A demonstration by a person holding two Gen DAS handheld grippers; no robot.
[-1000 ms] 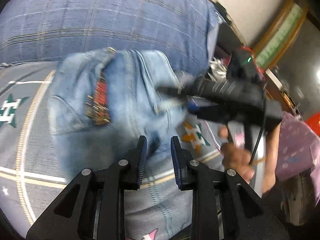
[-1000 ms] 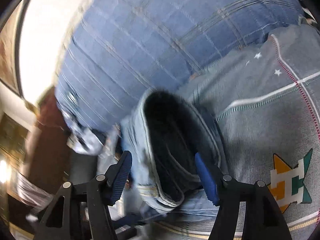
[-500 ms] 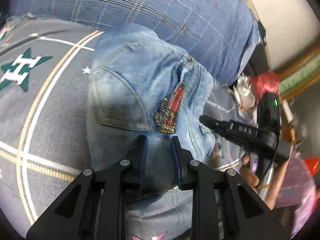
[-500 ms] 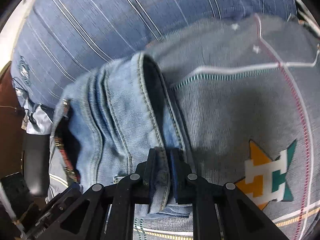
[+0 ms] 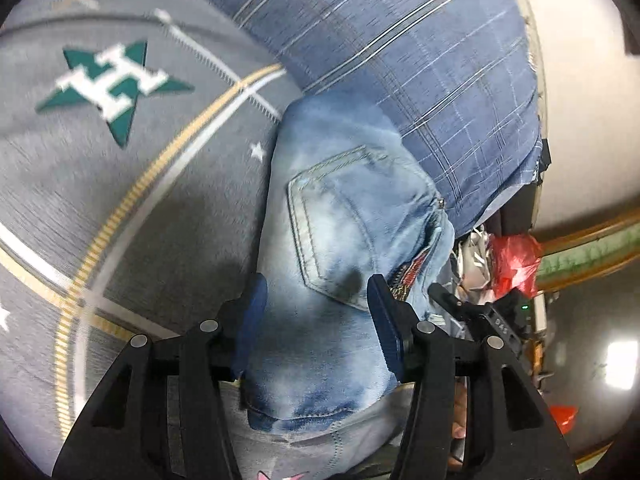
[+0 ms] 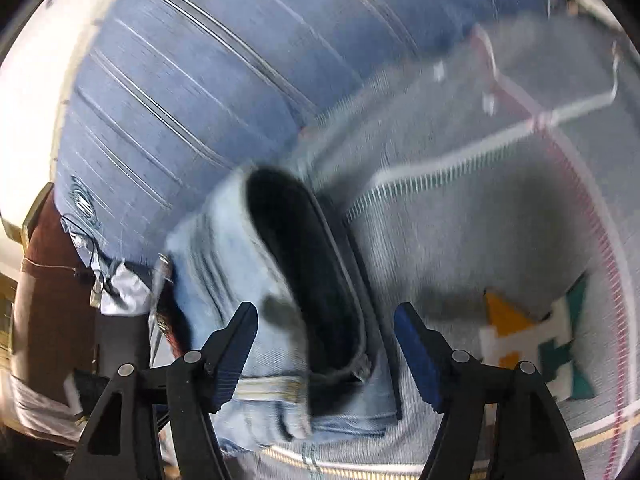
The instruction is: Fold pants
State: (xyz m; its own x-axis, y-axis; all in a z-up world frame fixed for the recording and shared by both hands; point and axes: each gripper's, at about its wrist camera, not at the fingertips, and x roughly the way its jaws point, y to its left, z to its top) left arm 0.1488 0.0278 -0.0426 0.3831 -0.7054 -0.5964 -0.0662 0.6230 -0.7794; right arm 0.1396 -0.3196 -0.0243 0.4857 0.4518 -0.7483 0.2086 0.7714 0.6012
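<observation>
Light blue jeans (image 5: 340, 208) lie folded into a thick bundle on a grey bedspread (image 5: 120, 184), back pocket up, next to a blue plaid pillow. My left gripper (image 5: 316, 308) is open, its blue pads on either side of the bundle's near end. In the right wrist view the jeans (image 6: 248, 280) show a dark open waist. My right gripper (image 6: 326, 344) is open over that end. Its black body also shows at the right in the left wrist view (image 5: 476, 316).
The blue plaid pillow (image 5: 420, 52) lies behind the jeans and also shows in the right wrist view (image 6: 208, 92). The bedspread has star logos (image 5: 116, 80). A red bag (image 5: 512, 260) and clutter sit off the bed's right edge. A pale wall (image 5: 580, 120) stands behind.
Both grippers were shut on the jeans half a second ago; both have now opened and let go. The jeans bundle rests on the bed by the pillow.
</observation>
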